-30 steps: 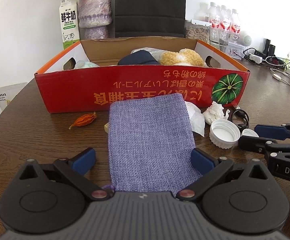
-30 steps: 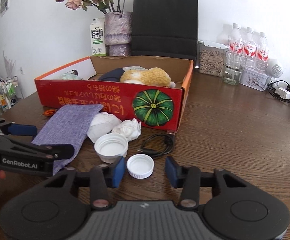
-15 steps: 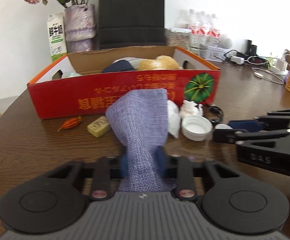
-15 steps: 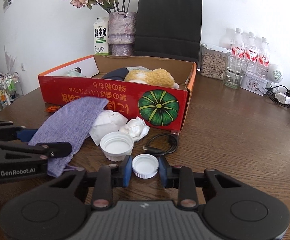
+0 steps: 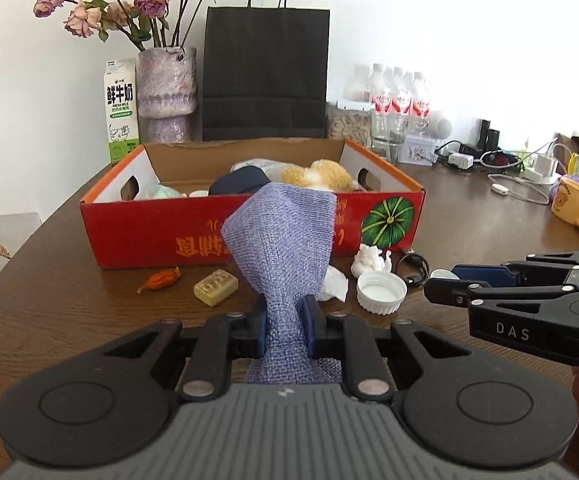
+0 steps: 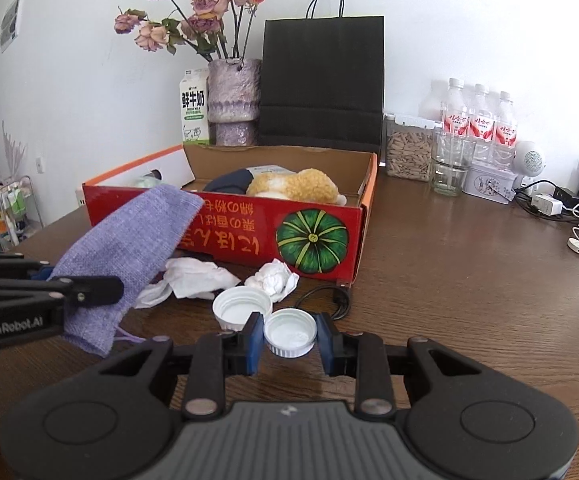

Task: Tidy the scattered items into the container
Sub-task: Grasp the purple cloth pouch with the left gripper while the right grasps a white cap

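My left gripper [image 5: 285, 320] is shut on the near end of a purple woven pouch [image 5: 281, 240], which hangs raised and bunched in front of the red cardboard box [image 5: 149, 236]. In the right wrist view the pouch [image 6: 129, 248] slopes up toward the box [image 6: 229, 240] from the left gripper [image 6: 81, 280]. My right gripper [image 6: 289, 330] is shut on a small white cap [image 6: 289, 338], just off the table. A larger white lid [image 6: 241, 310] lies beside it. The box holds a yellow plush toy [image 6: 293, 188] and a dark item.
On the table before the box lie crumpled tissues [image 6: 273, 278], a black cable [image 6: 329, 300], an orange dried fruit [image 5: 163, 278] and a yellow block [image 5: 215, 286]. Behind the box stand a vase [image 5: 167, 92], a milk carton [image 5: 121, 112], a black bag [image 5: 265, 60] and bottles [image 6: 477, 124].
The left jaws closed on the pouch and lifted it off the table, uncovering the yellow block. The right jaws closed onto the small white cap.
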